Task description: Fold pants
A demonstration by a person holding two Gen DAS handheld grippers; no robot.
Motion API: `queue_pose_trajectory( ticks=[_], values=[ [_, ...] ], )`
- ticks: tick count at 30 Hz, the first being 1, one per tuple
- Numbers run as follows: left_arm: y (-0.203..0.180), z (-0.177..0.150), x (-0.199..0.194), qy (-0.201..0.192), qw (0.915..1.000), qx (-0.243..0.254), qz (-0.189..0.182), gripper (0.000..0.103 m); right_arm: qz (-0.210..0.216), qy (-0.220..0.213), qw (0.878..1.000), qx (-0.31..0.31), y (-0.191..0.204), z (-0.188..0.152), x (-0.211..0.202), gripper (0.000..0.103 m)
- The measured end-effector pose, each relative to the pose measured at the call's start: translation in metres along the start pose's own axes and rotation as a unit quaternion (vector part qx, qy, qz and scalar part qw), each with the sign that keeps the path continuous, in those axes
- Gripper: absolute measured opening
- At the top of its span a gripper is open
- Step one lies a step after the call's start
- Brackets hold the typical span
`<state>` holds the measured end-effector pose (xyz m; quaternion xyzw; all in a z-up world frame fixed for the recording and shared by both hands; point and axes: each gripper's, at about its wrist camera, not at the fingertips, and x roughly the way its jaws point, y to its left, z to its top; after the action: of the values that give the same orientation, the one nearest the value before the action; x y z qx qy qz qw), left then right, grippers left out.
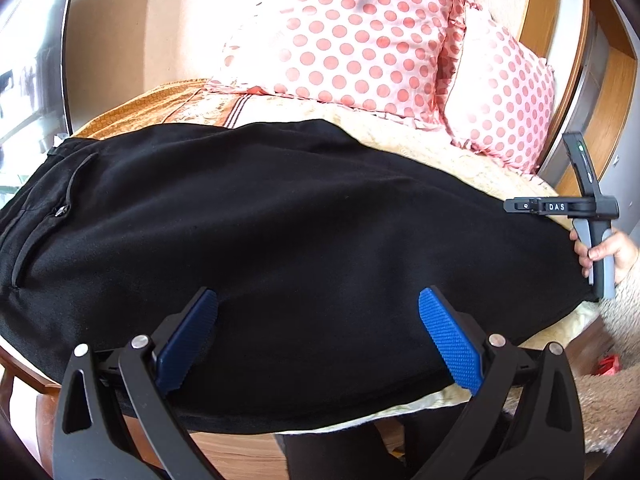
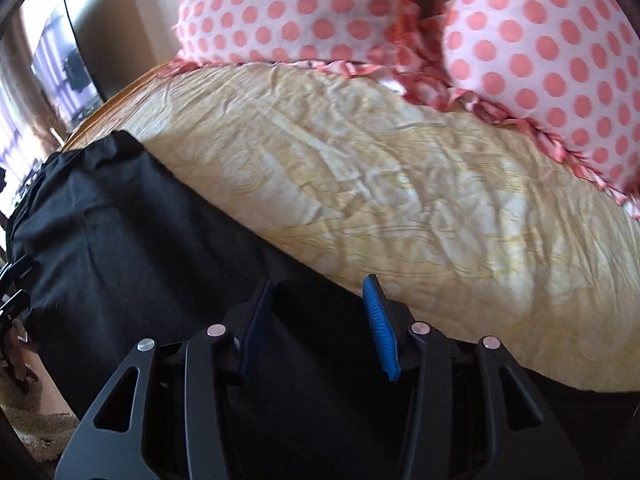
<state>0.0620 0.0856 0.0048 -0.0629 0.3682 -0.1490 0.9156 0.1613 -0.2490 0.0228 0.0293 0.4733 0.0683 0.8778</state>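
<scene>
Black pants lie flat across the near part of a bed, waistband and zipped pocket at the left. My left gripper is open and hovers over the pants' near edge, with nothing between its blue pads. My right gripper is open above the pants at their right end, near the far edge. The right gripper's body and the hand holding it also show in the left wrist view at the far right.
A cream bedsheet covers the bed beyond the pants. Two pink polka-dot pillows lean against the headboard. An orange patterned cover lies at the back left. Wooden floor and a shaggy rug lie below the bed edge.
</scene>
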Motion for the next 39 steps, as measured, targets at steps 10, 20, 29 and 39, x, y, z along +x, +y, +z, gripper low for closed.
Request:
queue_pose_trajectory(
  ticks=[10,20,29,39],
  values=[
    [-0.045,0.017,0.011,-0.008,0.9977,0.036,-0.057,0.101,-0.054,-0.057,0.997,0.002,-0.019,-0.086,-0.077,0.048],
    [-0.069,0.002,0.033,0.031,0.9952,0.057,-0.073,0.101,-0.175,-0.098,0.965,0.171,-0.098,-0.155,-0.125,0.052],
    [-0.088,0.003,0.038,0.031,0.9933,0.086,-0.071,0.101,-0.236,-0.134,0.839,0.472,-0.219,-0.242,-0.197,0.052],
    [-0.09,0.001,0.039,0.037,0.9926,0.089,-0.075,0.101,-0.185,-0.121,0.784,0.58,-0.254,-0.281,-0.185,0.054]
  ],
)
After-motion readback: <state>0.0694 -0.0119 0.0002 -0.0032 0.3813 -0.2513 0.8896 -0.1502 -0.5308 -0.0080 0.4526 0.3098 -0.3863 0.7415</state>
